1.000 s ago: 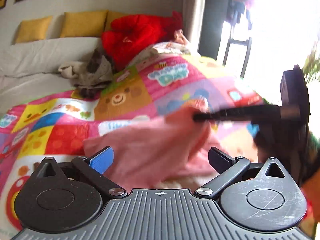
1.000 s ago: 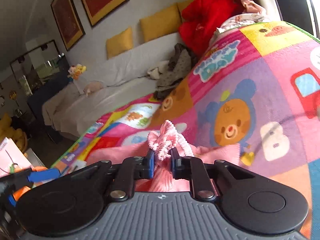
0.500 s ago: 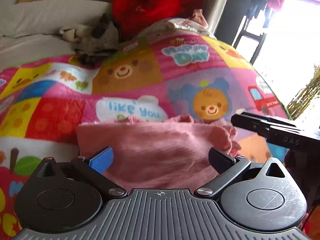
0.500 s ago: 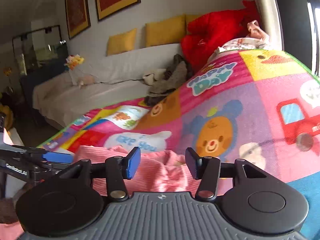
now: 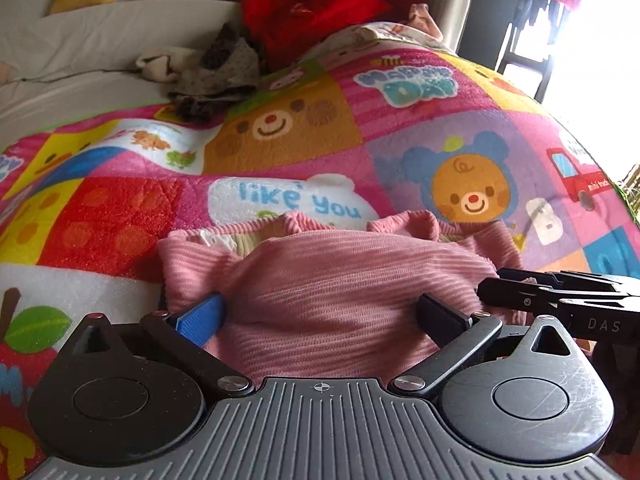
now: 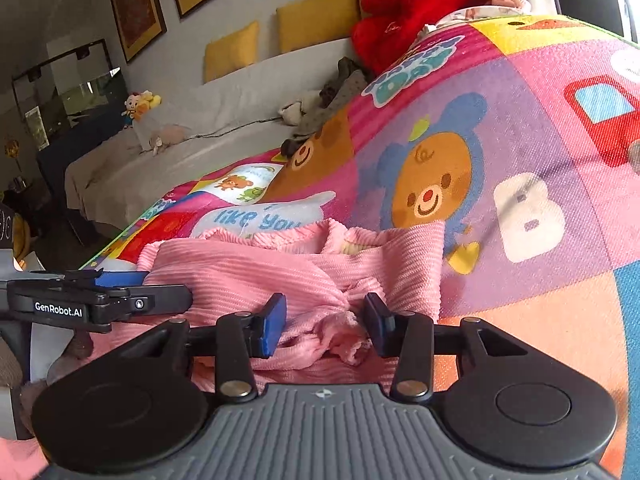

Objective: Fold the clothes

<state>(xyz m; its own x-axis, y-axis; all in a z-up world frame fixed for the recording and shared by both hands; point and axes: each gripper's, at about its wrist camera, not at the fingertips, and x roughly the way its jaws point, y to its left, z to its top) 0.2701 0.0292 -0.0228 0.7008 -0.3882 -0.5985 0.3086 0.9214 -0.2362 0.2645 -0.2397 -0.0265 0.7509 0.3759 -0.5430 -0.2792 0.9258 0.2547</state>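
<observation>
A pink ribbed garment (image 5: pixel 328 280) lies folded on the colourful cartoon blanket (image 5: pixel 280 128), its frilled edge towards the far side. My left gripper (image 5: pixel 320 312) stands wide open low over the garment's near-left part, its pads not pressing the cloth. In the right wrist view the garment (image 6: pixel 280 268) shows a bunched frill lying loose between the jaws of my right gripper (image 6: pixel 326 320). Those jaws are closing, and the pads are still apart from the cloth. Each gripper sees the other: the right gripper (image 5: pixel 560 300) at the garment's right, the left gripper (image 6: pixel 100 300) at its left.
A heap of grey and beige clothes (image 5: pixel 216 76) lies at the blanket's far edge beside a red cushion (image 5: pixel 320 4). Yellow cushions (image 6: pixel 312 20) lean on the wall above a white-covered couch (image 6: pixel 200 140). A bright window (image 5: pixel 592 60) is at the right.
The right gripper has let go of the pink frill and opened. The garment has come down flat on the blanket. Both grippers have sunk closer to it.
</observation>
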